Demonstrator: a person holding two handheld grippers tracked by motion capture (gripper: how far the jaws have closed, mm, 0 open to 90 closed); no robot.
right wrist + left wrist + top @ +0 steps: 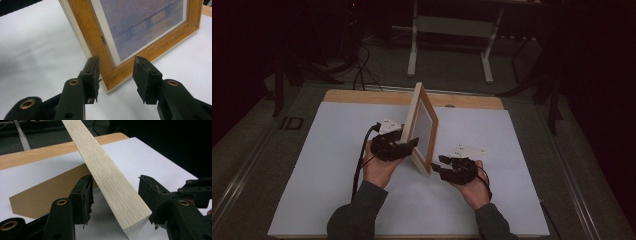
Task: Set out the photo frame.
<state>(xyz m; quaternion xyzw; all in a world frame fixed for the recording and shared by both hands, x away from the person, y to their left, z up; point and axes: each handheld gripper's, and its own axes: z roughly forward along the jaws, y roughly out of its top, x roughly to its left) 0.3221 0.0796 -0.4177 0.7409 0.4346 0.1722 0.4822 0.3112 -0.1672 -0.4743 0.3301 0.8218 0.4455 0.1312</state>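
While your right gripper (116,77) sits at the frame's (421,127) six-o'clock corner, its jaws stand half open astride that corner, pads clear of the wood. Your left gripper (116,195) straddles the frame's pale edge from nine o'clock, jaws wide, not pressing. The frame stands on edge mid-table (337,150).
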